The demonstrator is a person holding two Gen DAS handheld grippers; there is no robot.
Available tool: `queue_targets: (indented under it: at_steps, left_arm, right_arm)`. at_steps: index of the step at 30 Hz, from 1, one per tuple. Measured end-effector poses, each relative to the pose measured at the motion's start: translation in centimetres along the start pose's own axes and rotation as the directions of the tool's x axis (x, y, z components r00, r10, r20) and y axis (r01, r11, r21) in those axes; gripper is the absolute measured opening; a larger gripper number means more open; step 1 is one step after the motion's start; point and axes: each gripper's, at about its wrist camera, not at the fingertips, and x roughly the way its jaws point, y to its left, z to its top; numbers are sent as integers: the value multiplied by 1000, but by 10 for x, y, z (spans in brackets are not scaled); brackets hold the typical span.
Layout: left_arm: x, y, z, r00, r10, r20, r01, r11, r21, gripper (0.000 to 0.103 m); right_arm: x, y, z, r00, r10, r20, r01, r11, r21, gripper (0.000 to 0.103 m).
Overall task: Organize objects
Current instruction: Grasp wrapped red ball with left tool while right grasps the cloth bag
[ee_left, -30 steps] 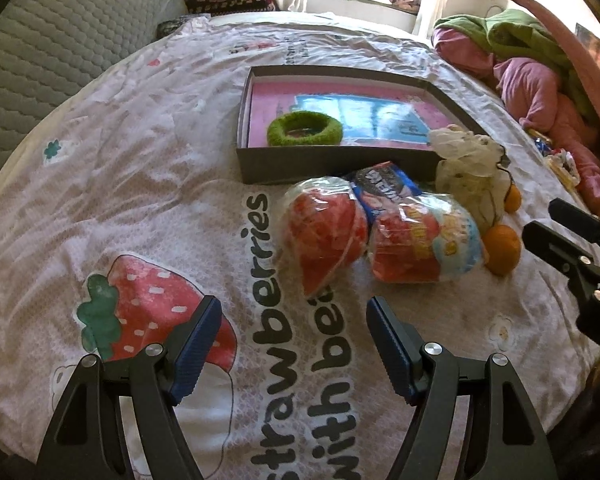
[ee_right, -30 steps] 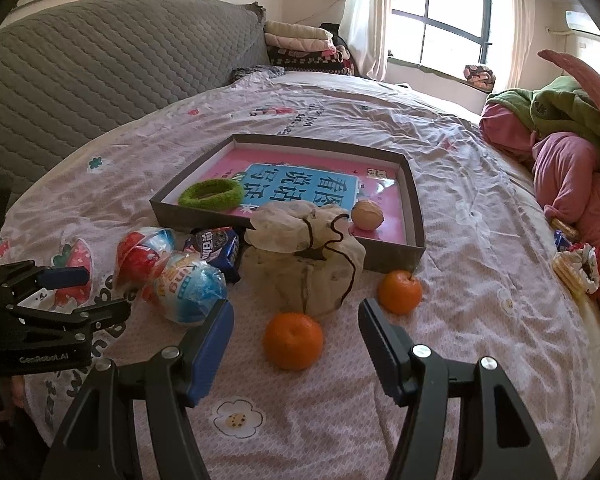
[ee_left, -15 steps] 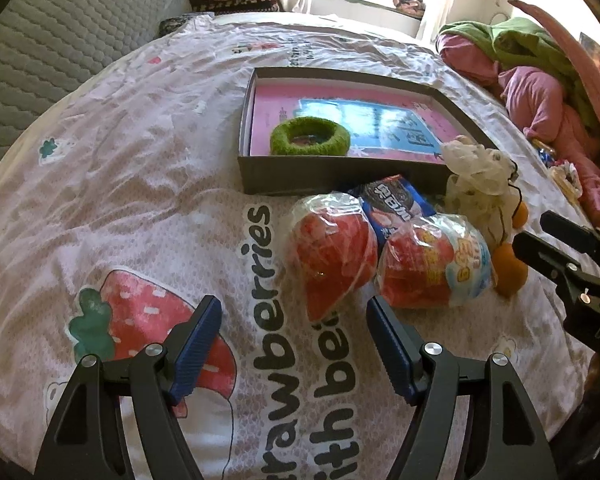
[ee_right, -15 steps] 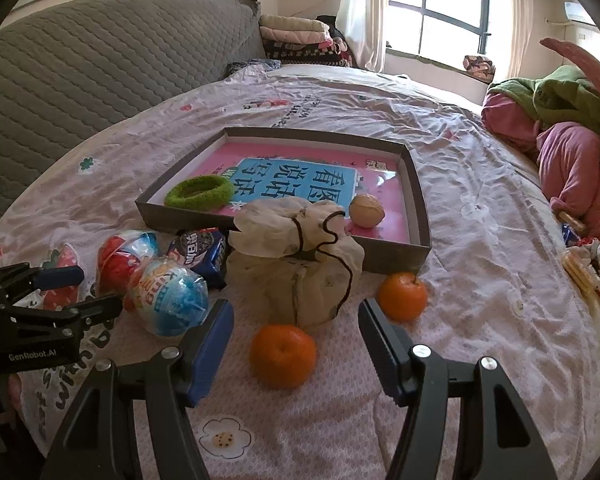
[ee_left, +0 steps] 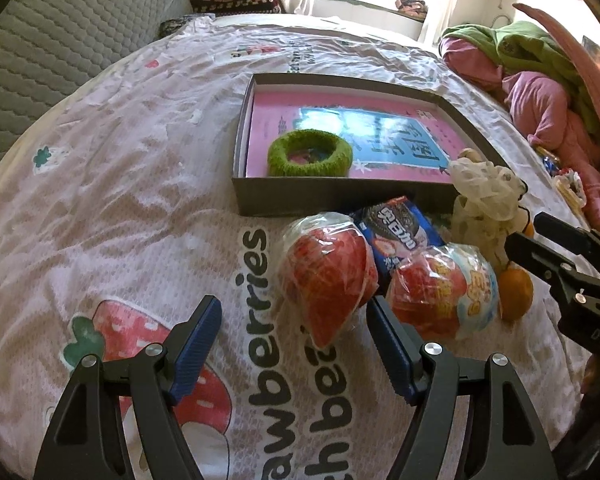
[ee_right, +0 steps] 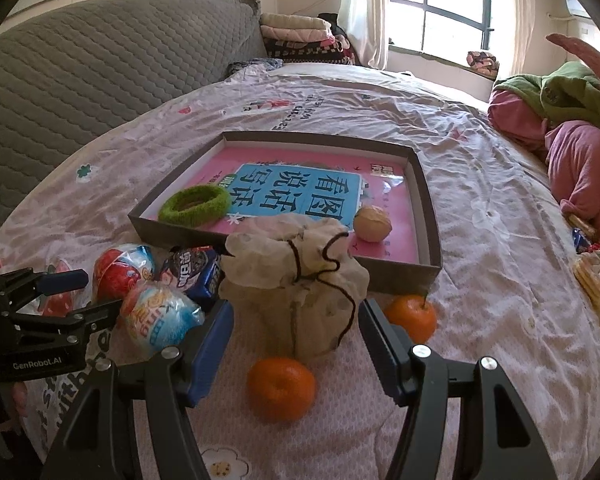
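Black tongs, both pairs gaping empty, are hovering over a cluttered bed (ee_right: 480, 168).

Left tongs (ee_left: 294, 340) are hanging just short of a red toy (ee_left: 326, 276) at 12 o'clock; right tongs (ee_right: 296, 340) are framing a tied pouch (ee_right: 300, 280), an orange (ee_right: 281, 388) lying between their jaws untouched. At 12 o'clock beyond, the box (ee_right: 428, 196) is holding a green ring (ee_right: 195, 204) and a walnut (ee_right: 372, 224).
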Motion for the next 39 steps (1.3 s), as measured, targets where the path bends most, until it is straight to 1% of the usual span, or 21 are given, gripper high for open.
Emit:
queue_targets:
  at_steps: [11, 16, 17, 19, 20, 22, 25, 26, 28, 30, 33, 39]
  left_arm:
    - [14, -3, 12, 1000, 3, -8, -3, 1000, 3, 76]
    - [20, -2, 15, 1000, -5, -19, 5, 1000, -11, 76]
    - [21, -1, 15, 1000, -8, -19, 8, 1000, -17, 76]
    - [22, -1, 16, 1000, -13, -19, 12, 1000, -20, 76]
    - [22, -1, 16, 1000, -16, -18, 16, 1000, -23, 76]
    - [22, -1, 18, 1000, -23, -16, 22, 999, -28, 76]
    - [23, -1, 19, 999, -29, -17, 29, 999, -34, 76]
    - [24, -1, 19, 999, -31, -17, 31, 999, -35, 74]
    - [24, -2, 20, 999, -38, -15, 38, 999, -39, 72]
    - [26, -2, 21, 999, -46, -18, 46, 998, -39, 68]
    - [28, -3, 22, 999, -49, -21, 48, 998, -39, 65]
    - [31, 0, 24, 998, -68, -9, 68, 996, -54, 63]
  right_arm:
    - [22, 1, 4, 999, 0, -36, 0, 1000, -13, 65]
    - [30, 2, 5, 999, -5, -40, 5, 1000, -21, 65]
    - [32, 3, 5, 999, -7, -41, 6, 1000, -24, 63]
    - [34, 4, 5, 999, -8, -40, 7, 999, -33, 52]
    - [35, 4, 6, 999, -14, -39, 13, 999, -36, 49]
    - [36, 4, 6, 999, -18, -37, 17, 999, -42, 41]
    - [36, 3, 6, 1000, -2, -27, 1, 999, -34, 30]
    - [36, 3, 6, 1000, 5, -23, -6, 999, -34, 29]
    - [35, 3, 6, 1000, 19, -13, -19, 999, -33, 21]
    - [34, 1, 6, 999, 38, -3, -38, 999, -19, 18]
    - [33, -1, 7, 998, 56, 3, -56, 998, -10, 13]
    - [31, 0, 7, 997, 69, 16, -69, 998, -11, 11]
